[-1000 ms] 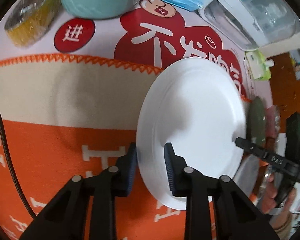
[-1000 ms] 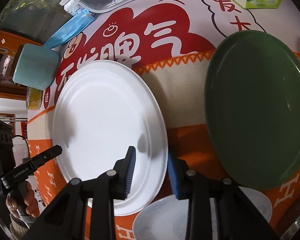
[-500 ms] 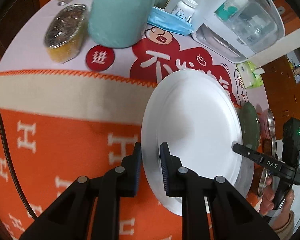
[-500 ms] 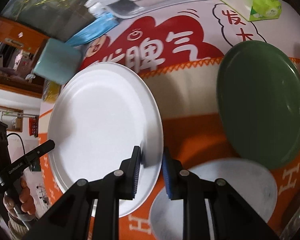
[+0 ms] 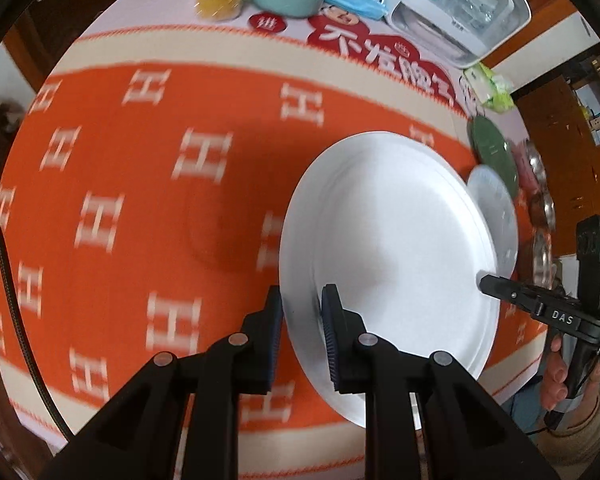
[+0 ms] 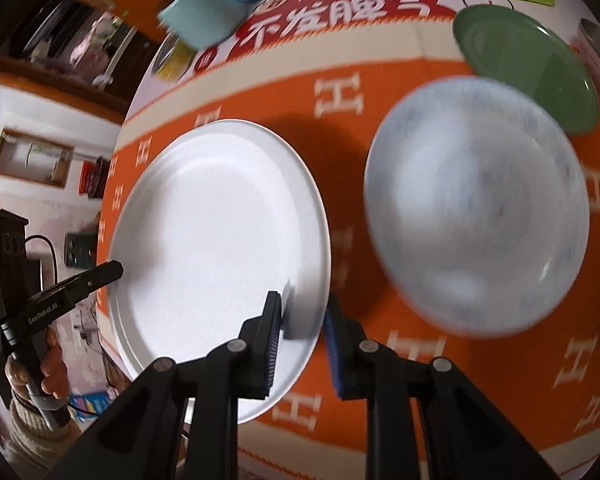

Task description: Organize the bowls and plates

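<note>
Lifted since a second ago, the white plate (image 5: 388,248) now hangs over the orange cloth (image 5: 140,184) clear of the red lettering, its opposite rims pinched by the left gripper (image 5: 302,312) and right gripper (image 6: 302,320). Only the right wrist view shows fully the grey plate (image 6: 476,208) beside the green plate (image 6: 528,64). "DAS" reads on the right gripper.

Opposed downward wrist views, shared plate (image 5: 388,248)
</note>
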### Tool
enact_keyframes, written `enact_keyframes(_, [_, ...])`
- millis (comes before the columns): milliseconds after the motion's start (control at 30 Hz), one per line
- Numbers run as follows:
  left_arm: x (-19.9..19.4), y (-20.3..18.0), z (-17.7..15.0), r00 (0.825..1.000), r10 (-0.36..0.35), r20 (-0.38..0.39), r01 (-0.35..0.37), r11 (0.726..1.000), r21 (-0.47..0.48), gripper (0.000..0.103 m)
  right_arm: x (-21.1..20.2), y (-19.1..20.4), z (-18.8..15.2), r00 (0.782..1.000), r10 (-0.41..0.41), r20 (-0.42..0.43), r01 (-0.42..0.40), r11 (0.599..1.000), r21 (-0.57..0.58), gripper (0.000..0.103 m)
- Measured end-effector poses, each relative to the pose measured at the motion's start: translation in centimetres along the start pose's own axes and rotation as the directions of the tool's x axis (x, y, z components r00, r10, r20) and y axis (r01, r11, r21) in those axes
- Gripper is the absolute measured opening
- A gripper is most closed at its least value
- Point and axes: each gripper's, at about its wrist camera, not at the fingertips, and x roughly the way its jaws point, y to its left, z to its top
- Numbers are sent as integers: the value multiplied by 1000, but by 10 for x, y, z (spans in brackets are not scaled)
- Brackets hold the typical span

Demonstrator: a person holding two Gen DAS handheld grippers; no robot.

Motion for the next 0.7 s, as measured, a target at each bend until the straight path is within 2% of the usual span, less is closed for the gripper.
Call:
enact_keyframes(133, [-2, 6, -48, 998, 66, 19, -67, 998, 10, 19, 6, 19, -38, 999, -34, 6, 34, 997, -67, 22])
enact_keyframes(267, [3, 13, -77, 994, 112, 19, -112, 994, 14, 21, 12, 36, -66, 997, -68, 31, 72, 988, -137, 22])
enact_keyframes(500, [18, 28, -99, 992, 130, 1, -130, 991, -13, 21, 35, 36, -91, 998, -56, -9, 55, 991, -122, 22])
enact_keyframes(700, [23, 33, -102, 988, 152, 18, -152, 988, -6, 22, 41, 36, -100, 998, -56, 2, 56, 993, -102, 22])
